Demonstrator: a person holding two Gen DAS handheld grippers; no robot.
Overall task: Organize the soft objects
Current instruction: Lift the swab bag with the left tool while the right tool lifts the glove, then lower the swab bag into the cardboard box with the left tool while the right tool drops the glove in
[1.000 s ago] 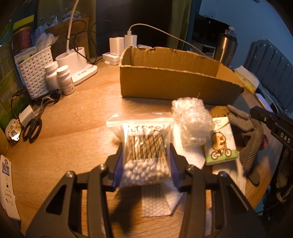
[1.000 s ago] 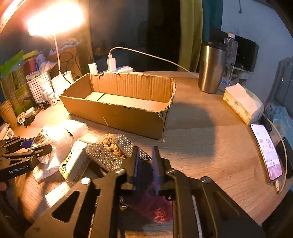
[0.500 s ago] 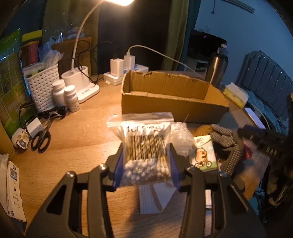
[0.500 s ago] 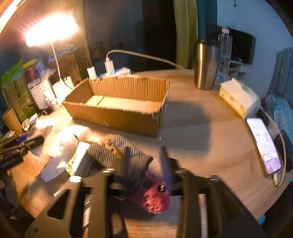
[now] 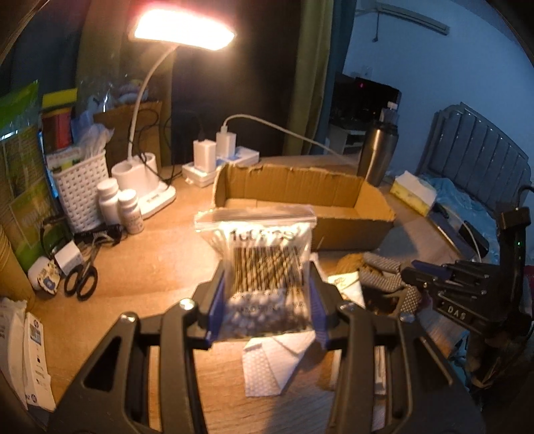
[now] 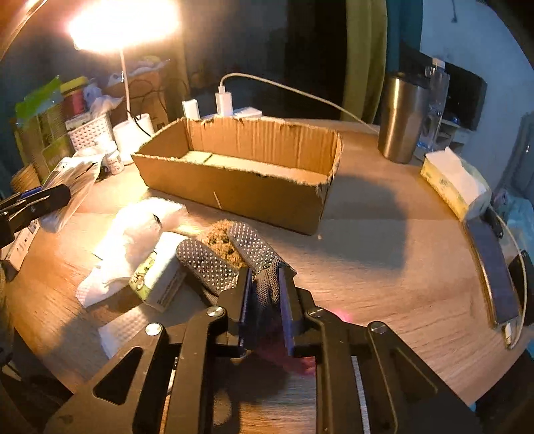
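Note:
My left gripper [image 5: 267, 277] is shut on a clear zip bag of cotton swabs [image 5: 263, 253], held upright above the table in front of the open cardboard box [image 5: 333, 230]. In the right wrist view the same bag [image 6: 71, 180] hangs at the far left. My right gripper [image 6: 265, 277] has its jaws closing on the cuff of a grey dotted glove [image 6: 213, 263], and the fabric fills the gap between the pads. A pink fluffy thing [image 6: 300, 362] lies under that gripper. Beside the glove lie a brown scourer [image 6: 218, 238], a tissue pack [image 6: 160, 270] and bubble wrap [image 6: 140, 220].
The cardboard box [image 6: 233, 193] holds nothing that I can see. A steel tumbler [image 6: 402, 117], a tissue box [image 6: 450, 183] and a phone [image 6: 494, 277] sit to the right. A lit desk lamp [image 5: 182, 30], white bottles [image 5: 128, 210], a basket [image 5: 81, 187] and scissors [image 5: 81, 280] crowd the left.
My left gripper has risen with the swab bag. My right gripper opened, came off the pink fluffy thing, shifted forward and closed around the glove's cuff.

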